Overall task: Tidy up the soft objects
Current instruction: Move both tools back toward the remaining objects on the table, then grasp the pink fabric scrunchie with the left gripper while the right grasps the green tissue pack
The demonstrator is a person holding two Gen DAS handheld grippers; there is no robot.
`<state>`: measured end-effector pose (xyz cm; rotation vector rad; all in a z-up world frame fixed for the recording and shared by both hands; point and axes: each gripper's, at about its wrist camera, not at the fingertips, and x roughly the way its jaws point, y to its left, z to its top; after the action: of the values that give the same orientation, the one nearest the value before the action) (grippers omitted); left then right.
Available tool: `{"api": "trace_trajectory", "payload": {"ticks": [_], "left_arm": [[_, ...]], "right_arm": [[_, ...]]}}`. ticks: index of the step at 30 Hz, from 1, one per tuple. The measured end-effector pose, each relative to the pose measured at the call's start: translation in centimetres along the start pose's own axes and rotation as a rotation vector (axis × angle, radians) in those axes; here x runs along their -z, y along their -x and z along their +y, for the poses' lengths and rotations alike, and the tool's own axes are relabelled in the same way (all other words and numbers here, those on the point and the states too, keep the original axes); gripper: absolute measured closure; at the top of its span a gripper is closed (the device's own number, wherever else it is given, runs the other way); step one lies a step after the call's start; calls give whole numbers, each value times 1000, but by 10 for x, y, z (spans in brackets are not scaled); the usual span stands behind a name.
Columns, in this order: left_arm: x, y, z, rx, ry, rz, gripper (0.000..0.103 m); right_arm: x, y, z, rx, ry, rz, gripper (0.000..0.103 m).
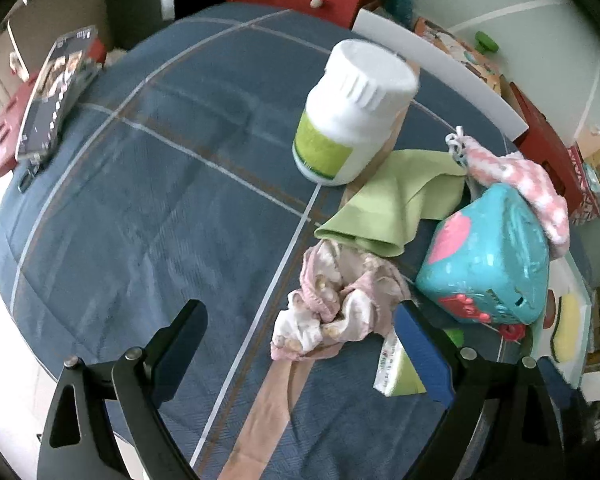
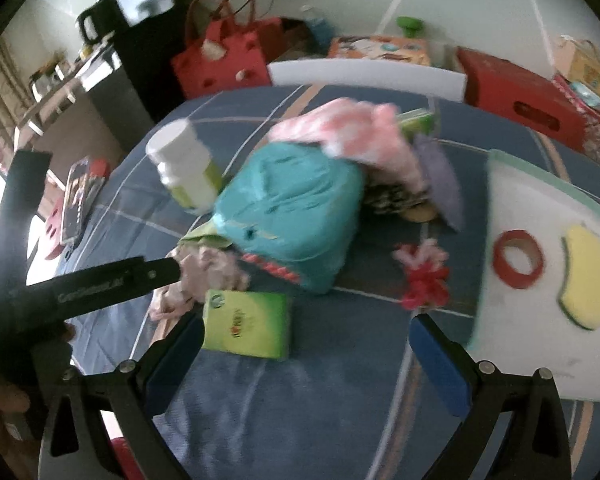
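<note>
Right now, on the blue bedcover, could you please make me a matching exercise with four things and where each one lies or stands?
Things:
1. white bottle
2. green cloth
3. pink knitted piece
4. crumpled pink garment

Places:
A. draped over the top of the turquoise toy case
B. nearest the left gripper, between its open fingers
C. standing tilted on the bedcover, behind the green cloth
D. spread between the bottle and the crumpled garment

Pairs: 1-C, 2-D, 3-A, 4-B
</note>
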<state>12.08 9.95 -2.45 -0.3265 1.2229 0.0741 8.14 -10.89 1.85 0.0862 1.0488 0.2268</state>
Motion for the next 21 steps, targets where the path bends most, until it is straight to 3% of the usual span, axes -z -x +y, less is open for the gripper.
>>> {"api": "trace_trajectory", "payload": {"ticks": [12, 21], "left_arm": [[-3, -7, 20, 57, 48, 34, 9], [-8, -18, 16, 67, 33, 51, 9]], "right_arm": [[3, -42, 42, 8, 55, 86, 0], [4, -59, 37, 33, 38, 117, 1]]}}
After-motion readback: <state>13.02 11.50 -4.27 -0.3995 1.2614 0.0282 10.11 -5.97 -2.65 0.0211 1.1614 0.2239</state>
